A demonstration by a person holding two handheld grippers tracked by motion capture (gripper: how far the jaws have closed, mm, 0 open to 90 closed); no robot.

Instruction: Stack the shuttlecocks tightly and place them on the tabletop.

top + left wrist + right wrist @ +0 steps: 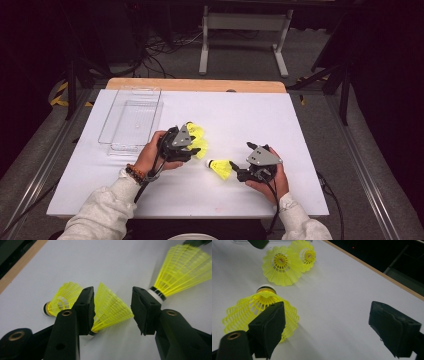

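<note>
Both forearms enter from the table's [75, 200] near edge, in light grey sleeves. Left wrist carries a beaded band.

Left hand [150, 155] lies on the table left of centre, wrapped around the left gripper [192, 145], which points toward the table's right side, grey plate on top. Jaws stand partly apart in the left gripper view; the pads press on nothing.

Right hand [270, 182] sits nearer the table's front edge, right of centre, cupping the right gripper [240, 162] from below. That gripper points toward the table's left side, plate up. Jaws stand wide apart in the right gripper view, nothing clamped between them.
</note>
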